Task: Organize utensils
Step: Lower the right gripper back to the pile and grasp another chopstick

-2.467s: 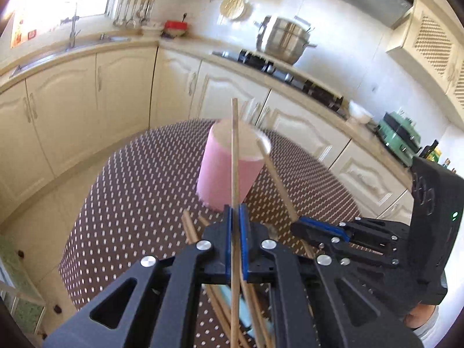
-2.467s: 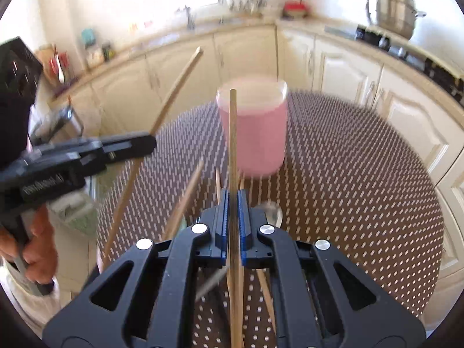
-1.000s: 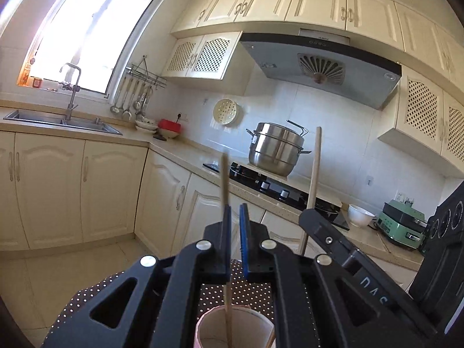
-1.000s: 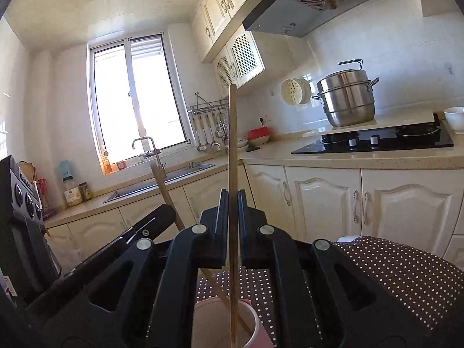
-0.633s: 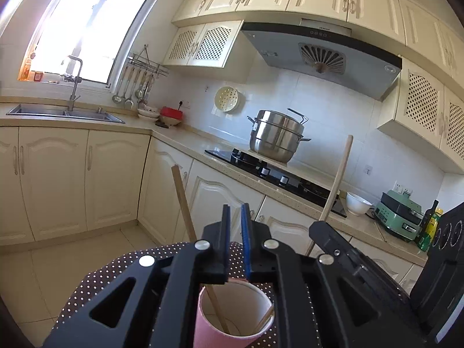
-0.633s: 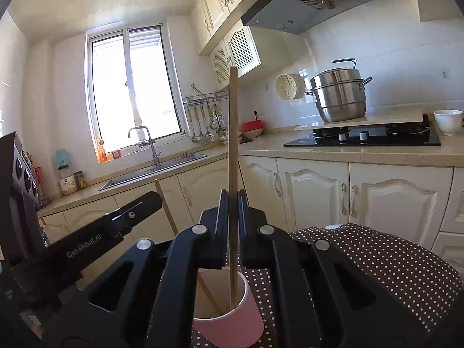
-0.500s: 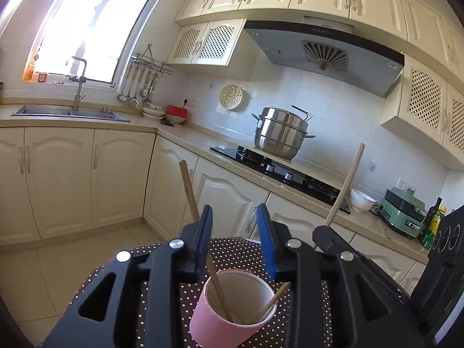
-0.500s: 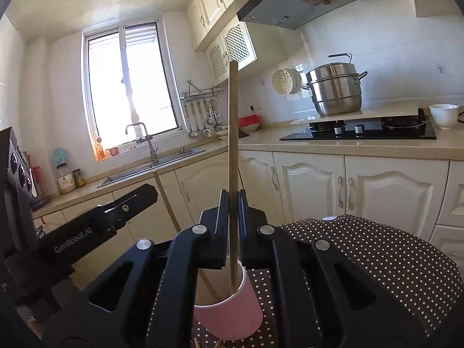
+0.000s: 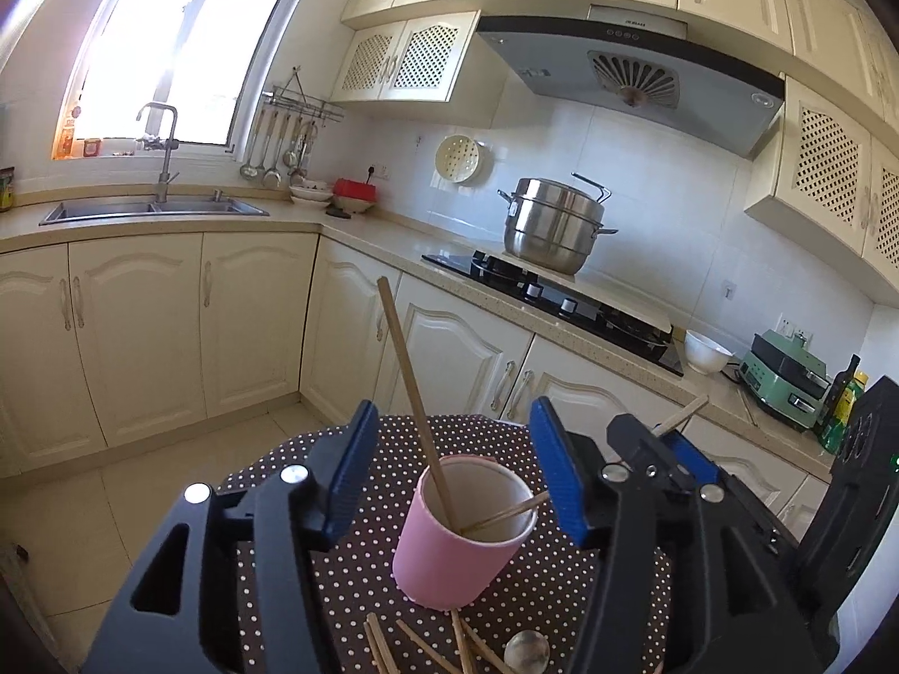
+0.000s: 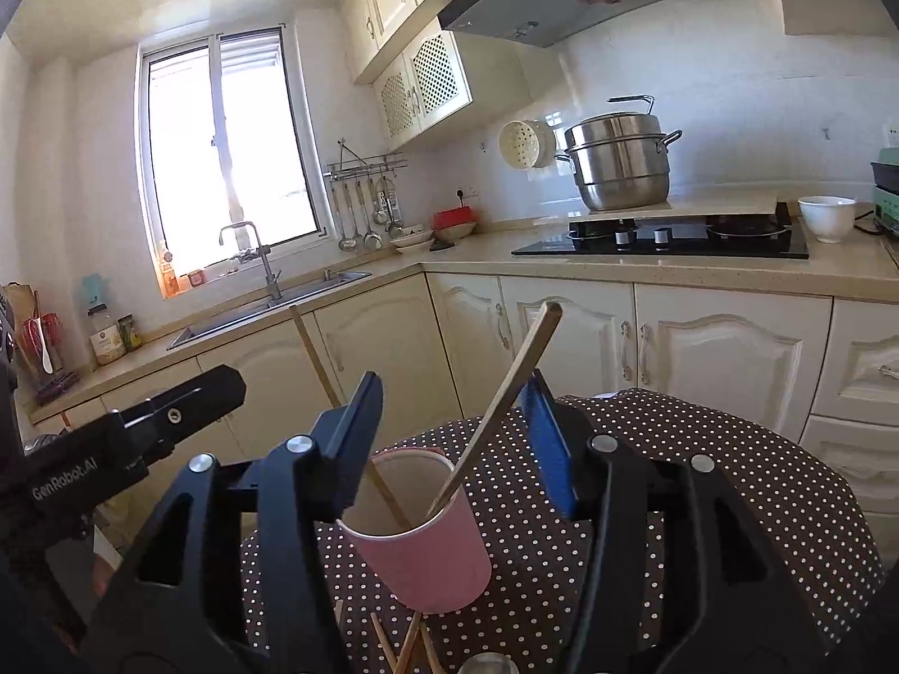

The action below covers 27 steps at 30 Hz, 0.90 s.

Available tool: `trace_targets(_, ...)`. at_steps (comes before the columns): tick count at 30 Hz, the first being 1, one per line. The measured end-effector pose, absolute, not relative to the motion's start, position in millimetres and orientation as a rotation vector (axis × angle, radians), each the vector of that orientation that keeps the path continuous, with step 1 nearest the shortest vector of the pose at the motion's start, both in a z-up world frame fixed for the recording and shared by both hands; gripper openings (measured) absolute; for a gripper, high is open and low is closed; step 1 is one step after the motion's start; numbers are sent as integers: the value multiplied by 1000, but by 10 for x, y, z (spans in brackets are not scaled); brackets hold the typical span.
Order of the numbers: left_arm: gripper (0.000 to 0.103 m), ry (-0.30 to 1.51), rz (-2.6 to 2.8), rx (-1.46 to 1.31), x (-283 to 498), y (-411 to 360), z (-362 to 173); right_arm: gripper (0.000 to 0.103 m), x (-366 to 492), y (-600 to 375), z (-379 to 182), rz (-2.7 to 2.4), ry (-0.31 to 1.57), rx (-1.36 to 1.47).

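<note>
A pink cup [image 9: 455, 550] stands on the polka-dot table [image 9: 387, 460] and holds two wooden chopsticks. One chopstick [image 9: 413, 393] leans left and the other chopstick [image 9: 505, 514] leans right. My left gripper [image 9: 455, 472] is open and empty, its jaws either side of the cup above it. My right gripper [image 10: 455, 438] is also open and empty over the cup [image 10: 418, 539], with a chopstick [image 10: 505, 393] leaning between its jaws. The right gripper shows at right in the left wrist view [image 9: 663, 438]. Several loose chopsticks [image 9: 427, 646] and a metal spoon [image 9: 525, 649] lie on the table in front of the cup.
Cream kitchen cabinets [image 9: 140, 331] and a counter with a sink [image 9: 151, 208], a hob [image 9: 550, 297] and a steel pot [image 9: 553, 224] run behind the table. A white bowl [image 10: 826, 216] sits on the counter. The floor [image 9: 67, 505] lies left of the table.
Both grippers lifted chopsticks from the table to above the cup, then opened. Each chopstick dropped into the cup and now leans on its rim; the right gripper let go last.
</note>
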State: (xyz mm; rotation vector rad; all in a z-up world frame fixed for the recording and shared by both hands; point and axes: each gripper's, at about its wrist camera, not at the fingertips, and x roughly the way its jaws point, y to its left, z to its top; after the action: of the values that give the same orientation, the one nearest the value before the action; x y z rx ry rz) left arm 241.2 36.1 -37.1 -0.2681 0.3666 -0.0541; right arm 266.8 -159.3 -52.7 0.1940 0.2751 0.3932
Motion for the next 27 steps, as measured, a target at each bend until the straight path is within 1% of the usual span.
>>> trace_targets(5,58,480,-57,-250,2317,389,-486,55,2516,-1668,-530,369,291,180)
trace_targets(10,58,631,-60,-234,2208,434,-733,57,2391,-1770,-580,346,338,168)
trace_targets(15,58,815,-87,-301,2109,515,-1087,58,2276,-1817,-787,357,444,158)
trace_targets(20,57,922,-69,-286,2000,471,-1401,58,2118,-1734,-1051,396,549,111)
trace_targets(21,57,945,-72,-290,1982,463,-1466,58,2092,-1718,-1085,402,562,103)
trace_targets(22,50,965,-74,-289,1978,452,-1512,58,2063,-1702,-1116,405,573,93)
trace_targets(23,47,987,-74,-285,1990,432,-1548,58,2028,-1695,-1148,410,584,87)
trace_targets(27,42,1040,-78,-286,1942,409,-1710,58,1971,-1713,-1203,425,613,91)
